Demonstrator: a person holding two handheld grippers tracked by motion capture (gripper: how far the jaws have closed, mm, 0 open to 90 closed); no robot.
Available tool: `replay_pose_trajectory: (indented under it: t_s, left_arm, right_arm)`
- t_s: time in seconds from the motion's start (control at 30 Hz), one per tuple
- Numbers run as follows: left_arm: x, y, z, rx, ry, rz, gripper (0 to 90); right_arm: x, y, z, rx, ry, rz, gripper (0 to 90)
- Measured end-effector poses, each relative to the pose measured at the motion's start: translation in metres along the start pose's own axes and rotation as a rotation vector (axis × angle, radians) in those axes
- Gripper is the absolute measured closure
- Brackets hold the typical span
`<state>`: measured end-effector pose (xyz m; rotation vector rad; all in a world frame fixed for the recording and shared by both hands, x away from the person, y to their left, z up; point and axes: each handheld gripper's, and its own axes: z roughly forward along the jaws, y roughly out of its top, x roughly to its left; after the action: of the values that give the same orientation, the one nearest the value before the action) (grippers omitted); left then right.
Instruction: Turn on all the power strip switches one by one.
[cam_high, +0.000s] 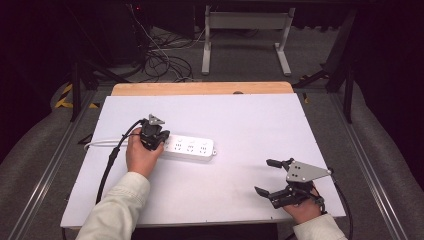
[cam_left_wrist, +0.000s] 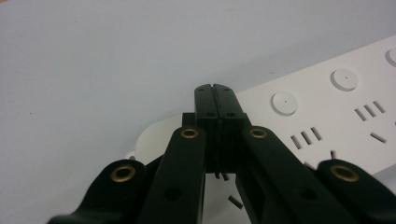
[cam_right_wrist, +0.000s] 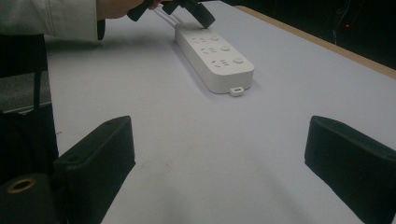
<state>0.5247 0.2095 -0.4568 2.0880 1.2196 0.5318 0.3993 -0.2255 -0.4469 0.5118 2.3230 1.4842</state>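
From the high view, a white rectangular plastic power strip (cam_high: 190, 147) lies flat on the pale grey surface (cam_high: 240, 120), left of centre, its white cord (cam_high: 102, 143) trailing off toward the left edge; the left gripper (cam_high: 156, 140), held in the person's left hand (cam_high: 141, 155), points down onto the strip's cord end, which looks like a pressing or steadying pose rather than a grasp; the right gripper (cam_high: 270, 177) rests low near the front right corner, well apart from the strip, apparently parked out of the way, its fingers spread wide.

In the left gripper view, the two black fingers (cam_left_wrist: 205, 105) are pressed together with nothing between them; their joined tip sits over the rounded end of the power strip (cam_left_wrist: 327, 112), close to or touching the top face, though contact cannot be told for certain; round buttons and socket slots run off to the right, so the closed tip may serve as a single poking point.

In the right gripper view, the fingers (cam_right_wrist: 100, 154) stand far apart and empty, low over the bare surface (cam_right_wrist: 210, 154); beyond them the power strip (cam_right_wrist: 215, 56) lies lengthwise, with the left gripper (cam_right_wrist: 198, 11) angled down at its far end; this gripper seems merely to wait.
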Motion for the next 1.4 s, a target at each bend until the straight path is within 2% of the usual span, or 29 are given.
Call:
replay_pose_trajectory:
  t_s: [0.17, 0.43, 0.53, 0.63, 0.7, 0.77, 0.83, 0.97, 1.07, 1.1, 1.13, 1.27, 1.4]
  left_arm:
    - [0.0, 0.0, 0.0, 0.005, 0.009, 0.018, 90.0]
    - [-0.002, -0.001, 0.001, 0.004, 0.02, 0.023, 90.0]
    - [-0.005, -0.002, 0.005, -0.023, -0.07, -0.005, 90.0]
    - [-0.021, 0.0, 0.006, -0.018, 0.073, 0.09, 90.0]
    - [-0.023, 0.0, 0.006, -0.019, 0.087, 0.096, 90.0]
    - [-0.018, -0.001, 0.006, -0.017, 0.054, 0.06, 90.0]
    - [-0.013, -0.001, 0.005, -0.021, 0.036, 0.045, 90.0]
    - [-0.017, -0.001, 0.005, -0.023, 0.052, 0.047, 90.0]
    - [-0.018, -0.002, 0.004, -0.033, 0.047, 0.048, 90.0]
    - [-0.017, -0.002, 0.003, -0.041, 0.048, 0.049, 90.0]
    - [-0.016, -0.002, 0.001, -0.048, 0.043, 0.028, 90.0]
    - [-0.008, -0.003, -0.002, -0.043, 0.044, 0.001, 90.0]
    - [-0.005, -0.004, -0.001, -0.025, 0.041, 0.007, 90.0]
  right_arm:
    - [0.0, 0.0, 0.0, 0.0, 0.0, -0.002, 8.9]
    - [0.001, 0.0, 0.0, 0.001, 0.001, -0.002, 8.9]
    - [0.001, 0.0, 0.001, 0.003, 0.003, -0.003, 8.9]
    - [0.001, 0.0, 0.001, 0.005, 0.002, -0.003, 8.9]
    - [0.001, 0.0, 0.0, 0.001, 0.001, -0.006, 8.9]
    - [0.001, 0.0, -0.001, 0.0, 0.0, -0.005, 8.9]
    - [0.001, 0.0, -0.001, -0.002, 0.001, -0.002, 8.9]
    - [0.001, 0.0, -0.001, 0.002, 0.003, -0.006, 8.9]
    - [0.0, 0.0, -0.001, 0.001, 0.003, -0.006, 8.9]
    - [0.0, 0.0, -0.001, 0.002, 0.003, -0.006, 8.9]
    - [0.0, 0.0, 0.0, 0.003, 0.004, -0.007, 8.9]
    - [0.0, 0.0, 0.001, 0.005, 0.004, -0.007, 8.9]
    - [0.0, 0.0, 0.001, 0.006, 0.004, -0.007, 8.9]
